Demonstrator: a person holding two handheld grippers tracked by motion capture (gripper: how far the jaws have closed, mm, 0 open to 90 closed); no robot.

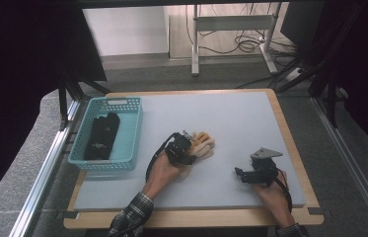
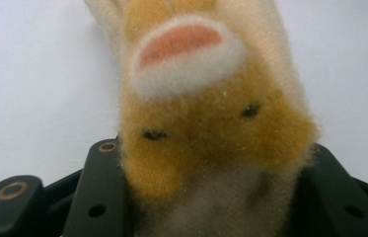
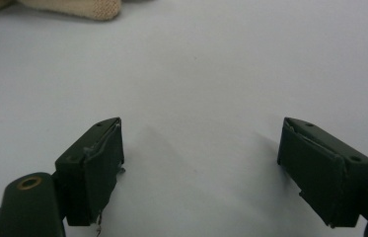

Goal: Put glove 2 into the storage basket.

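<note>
A fuzzy orange-and-cream glove (image 2: 206,118) near the middle of the table (image 1: 231,113) is pinched by the left gripper (image 1: 187,142), its transfer to the teal basket (image 1: 131,129) at the left edge, where black gloves (image 1: 101,136) are already lying, judged outstanding, while the right gripper (image 3: 201,163) is held spread and empty.

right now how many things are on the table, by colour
teal basket: 1
black glove inside the basket: 1
cream and orange fuzzy glove between the left tool's jaws: 1
total: 3
</note>
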